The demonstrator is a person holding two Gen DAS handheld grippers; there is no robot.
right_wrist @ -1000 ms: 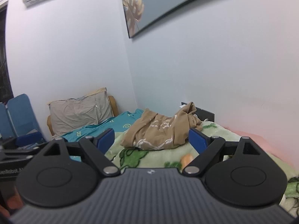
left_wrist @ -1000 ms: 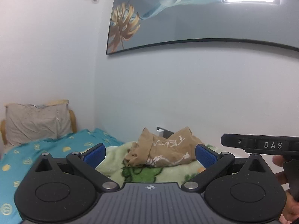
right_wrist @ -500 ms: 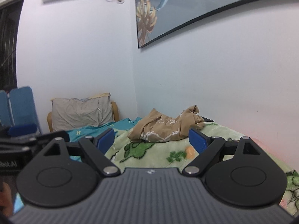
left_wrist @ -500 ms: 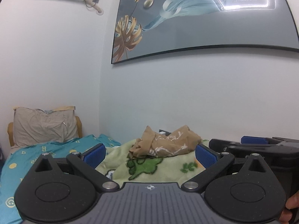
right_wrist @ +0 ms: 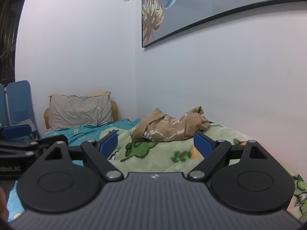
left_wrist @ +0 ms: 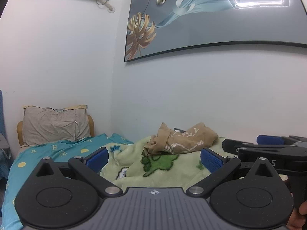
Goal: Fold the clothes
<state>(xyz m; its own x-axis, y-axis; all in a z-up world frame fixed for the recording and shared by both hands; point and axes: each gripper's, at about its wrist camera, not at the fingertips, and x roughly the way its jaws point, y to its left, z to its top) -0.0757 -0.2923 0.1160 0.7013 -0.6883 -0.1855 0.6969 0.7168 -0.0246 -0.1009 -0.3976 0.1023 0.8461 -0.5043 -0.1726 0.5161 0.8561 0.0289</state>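
Observation:
A crumpled tan garment with white print lies in a heap on a green patterned blanket on the bed, close to the far wall. It also shows in the right wrist view. My left gripper is open and empty, held well short of the garment. My right gripper is open and empty, also short of the garment. The right gripper shows at the right edge of the left wrist view, and the left one at the left edge of the right wrist view.
A grey pillow leans on the headboard at the left. A teal sheet covers that end of the bed. A large framed picture hangs on the wall. A blue chair stands left of the bed.
Both grippers have drawn back and tilted up, so the garment looks smaller and farther away and more wall shows. Both stayed open.

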